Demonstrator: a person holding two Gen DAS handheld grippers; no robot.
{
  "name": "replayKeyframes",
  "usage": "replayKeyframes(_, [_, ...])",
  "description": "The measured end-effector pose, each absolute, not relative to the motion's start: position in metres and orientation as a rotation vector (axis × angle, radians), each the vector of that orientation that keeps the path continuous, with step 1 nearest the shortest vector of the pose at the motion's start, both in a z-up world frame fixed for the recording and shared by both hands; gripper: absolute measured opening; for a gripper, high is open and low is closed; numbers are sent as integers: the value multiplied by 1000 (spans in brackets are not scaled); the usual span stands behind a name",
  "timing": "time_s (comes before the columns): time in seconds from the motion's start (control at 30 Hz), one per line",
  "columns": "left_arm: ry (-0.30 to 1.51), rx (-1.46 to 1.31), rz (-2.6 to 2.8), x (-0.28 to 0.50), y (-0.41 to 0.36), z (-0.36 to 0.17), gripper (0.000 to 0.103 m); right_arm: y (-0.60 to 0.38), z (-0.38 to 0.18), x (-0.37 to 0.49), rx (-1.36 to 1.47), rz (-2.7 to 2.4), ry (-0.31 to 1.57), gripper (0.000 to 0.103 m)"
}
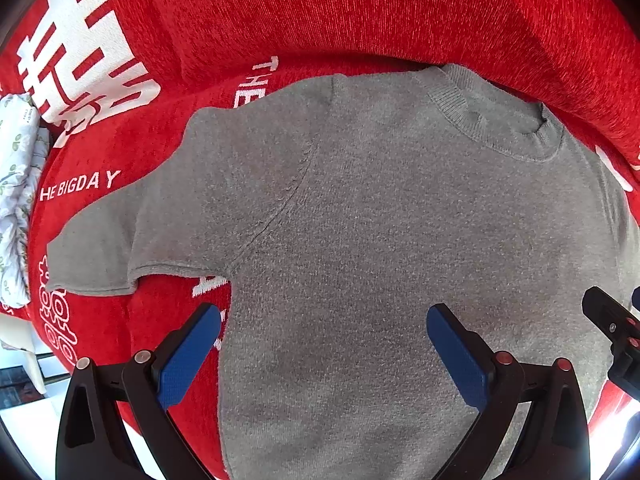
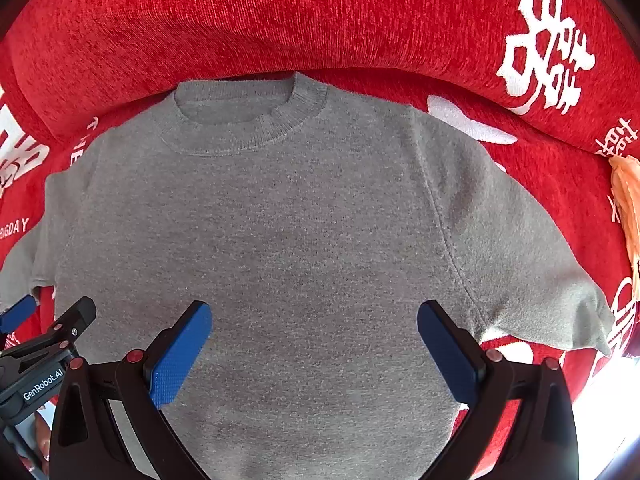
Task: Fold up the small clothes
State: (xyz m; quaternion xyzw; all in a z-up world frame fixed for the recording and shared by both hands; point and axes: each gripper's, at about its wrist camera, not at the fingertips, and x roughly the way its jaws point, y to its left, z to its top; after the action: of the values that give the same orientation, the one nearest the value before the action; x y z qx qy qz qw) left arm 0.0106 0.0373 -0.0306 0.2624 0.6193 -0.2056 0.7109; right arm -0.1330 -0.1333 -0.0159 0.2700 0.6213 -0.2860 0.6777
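A gray short-sleeved sweater [image 2: 280, 220] lies flat, collar far, on a red printed cover [image 2: 280, 20]. Your left claw [image 1: 324, 354] and right claw [image 2: 314, 350] hover wide and empty above its near half. Pinch each sleeve cleanly before folding inward.

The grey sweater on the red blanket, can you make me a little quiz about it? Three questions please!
1. True or false: the grey sweater is already folded in half.
2. What colour are the pads on the left gripper?
A. blue B. green C. yellow
3. Fill in: the right gripper is ____ and holds nothing.

Key: 1 false, it lies spread flat on the red blanket. 2 A. 3 open.
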Motion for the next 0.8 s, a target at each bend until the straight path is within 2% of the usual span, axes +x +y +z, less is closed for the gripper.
replayKeyframes(0.8, [1413,354,-485,43,88,-26,103,-97,-5,-103,536,-605,1387,103])
